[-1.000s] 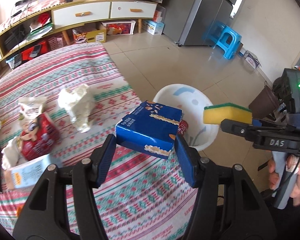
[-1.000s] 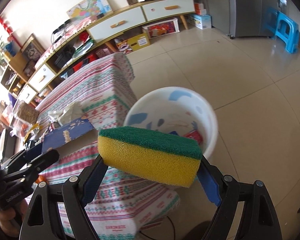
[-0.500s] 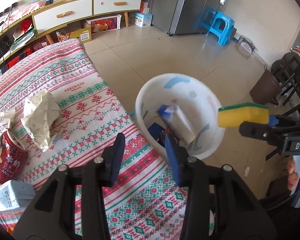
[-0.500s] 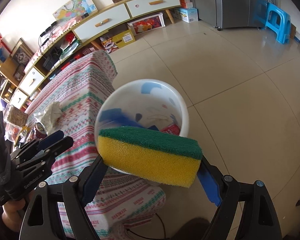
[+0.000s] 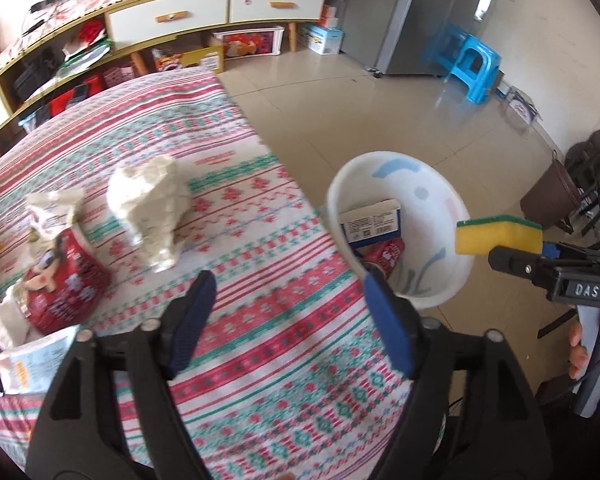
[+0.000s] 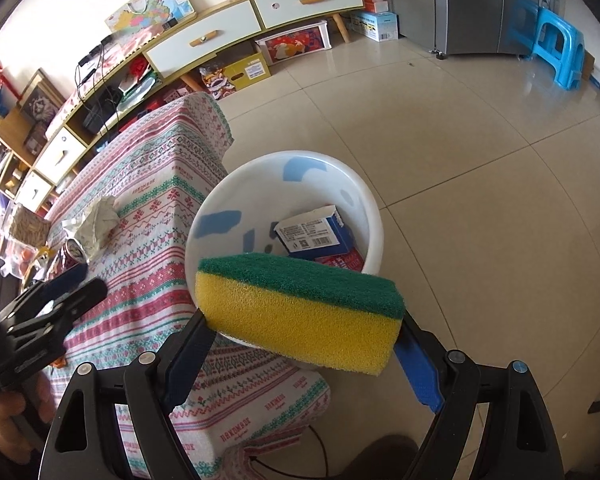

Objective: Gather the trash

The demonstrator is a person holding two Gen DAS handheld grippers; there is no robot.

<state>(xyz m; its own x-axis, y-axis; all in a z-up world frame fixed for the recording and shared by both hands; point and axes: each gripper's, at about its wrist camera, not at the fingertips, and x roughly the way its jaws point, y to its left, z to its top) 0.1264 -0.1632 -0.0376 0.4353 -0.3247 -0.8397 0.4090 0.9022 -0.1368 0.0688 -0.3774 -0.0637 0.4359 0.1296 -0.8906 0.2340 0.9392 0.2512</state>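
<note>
Nearest the left camera, left tool [image 5: 288, 312]: jaws just been opening, now spread wide, nothing between them, poised over striped red, green and white cloth on the worktop [image 5: 236, 360]. Nearest the right camera, right tool [image 6: 300, 344]: clamped end to end on a yellow sponge with green scouring top [image 6: 300, 312], held above the rim of a white plastic bucket with blue patches [image 6: 370, 200]. Inside the bucket, a blue cardboard carton [image 6: 314, 236] tilted over a red wrapper [image 5: 384, 256]. Further along the cloth, crumpled white paper [image 5: 148, 204], a red drink can [image 5: 66, 280], a torn pale packet [image 5: 54, 208]. Beyond, tiled floor and a blue plastic stool [image 5: 474, 68].
</note>
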